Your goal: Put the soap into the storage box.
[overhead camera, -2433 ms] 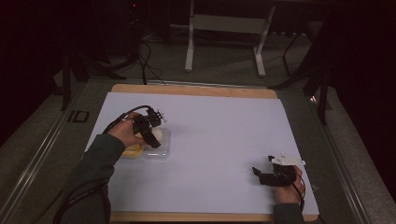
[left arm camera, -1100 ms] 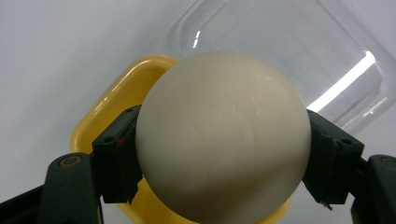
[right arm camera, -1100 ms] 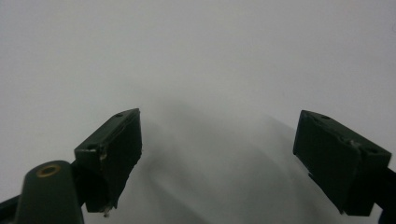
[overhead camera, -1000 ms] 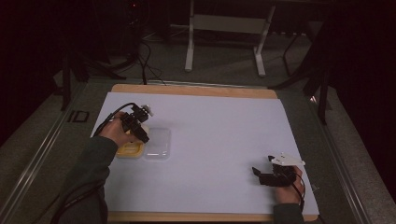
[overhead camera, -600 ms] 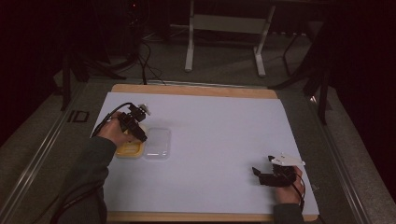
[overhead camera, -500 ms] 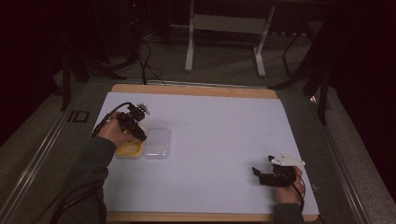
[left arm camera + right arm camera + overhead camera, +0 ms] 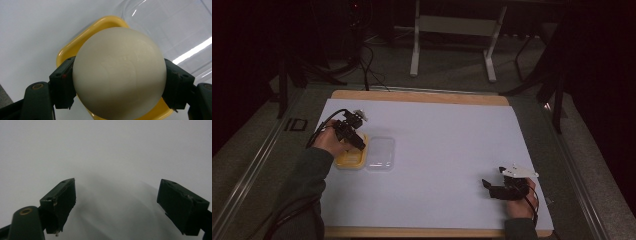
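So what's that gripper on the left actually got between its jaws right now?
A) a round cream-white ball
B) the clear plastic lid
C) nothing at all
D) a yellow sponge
A: in the left gripper view the left gripper has both jaws pressed against the sides of a cream-white ball, held above the yellow tray, with the clear lid lying beside it.

Lab-like recording space: white-covered table, dark surroundings, floor cables.
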`<state>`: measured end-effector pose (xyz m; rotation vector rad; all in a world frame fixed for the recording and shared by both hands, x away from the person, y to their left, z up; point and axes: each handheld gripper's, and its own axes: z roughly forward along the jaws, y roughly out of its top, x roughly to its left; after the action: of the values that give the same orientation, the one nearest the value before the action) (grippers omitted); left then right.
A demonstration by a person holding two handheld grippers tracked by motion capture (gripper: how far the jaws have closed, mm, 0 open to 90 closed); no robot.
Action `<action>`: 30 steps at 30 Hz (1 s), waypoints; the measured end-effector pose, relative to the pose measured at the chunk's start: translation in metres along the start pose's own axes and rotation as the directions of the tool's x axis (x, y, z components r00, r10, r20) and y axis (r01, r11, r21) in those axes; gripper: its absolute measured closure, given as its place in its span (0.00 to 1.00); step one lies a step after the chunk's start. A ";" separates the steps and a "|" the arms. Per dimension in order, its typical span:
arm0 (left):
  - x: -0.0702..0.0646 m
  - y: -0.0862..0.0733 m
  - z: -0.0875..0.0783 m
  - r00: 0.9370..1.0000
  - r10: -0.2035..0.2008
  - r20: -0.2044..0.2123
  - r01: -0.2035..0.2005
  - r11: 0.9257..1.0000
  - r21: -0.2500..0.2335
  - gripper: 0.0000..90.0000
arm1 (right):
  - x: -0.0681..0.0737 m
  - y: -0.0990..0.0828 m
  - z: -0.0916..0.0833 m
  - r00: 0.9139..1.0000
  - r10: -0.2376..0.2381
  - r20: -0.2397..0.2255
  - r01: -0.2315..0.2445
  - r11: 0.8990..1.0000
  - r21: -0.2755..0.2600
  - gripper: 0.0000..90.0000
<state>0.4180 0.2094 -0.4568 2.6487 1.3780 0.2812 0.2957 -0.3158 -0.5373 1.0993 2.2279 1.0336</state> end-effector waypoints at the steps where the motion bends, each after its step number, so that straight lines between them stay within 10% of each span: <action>1: 0.001 -0.001 0.000 1.000 -0.003 0.000 0.003 1.000 0.000 0.28 | 0.000 0.000 0.000 1.000 0.000 0.000 0.000 1.000 0.000 0.17; 30: 0.009 -0.010 0.023 1.000 -0.003 0.024 0.002 1.000 0.021 0.28 | 0.000 0.000 0.000 1.000 -0.002 0.000 0.002 1.000 0.001 0.17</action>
<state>0.4204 0.2221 -0.4808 2.6578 1.3848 0.2353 0.2956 -0.3155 -0.5373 1.0973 2.2291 1.0325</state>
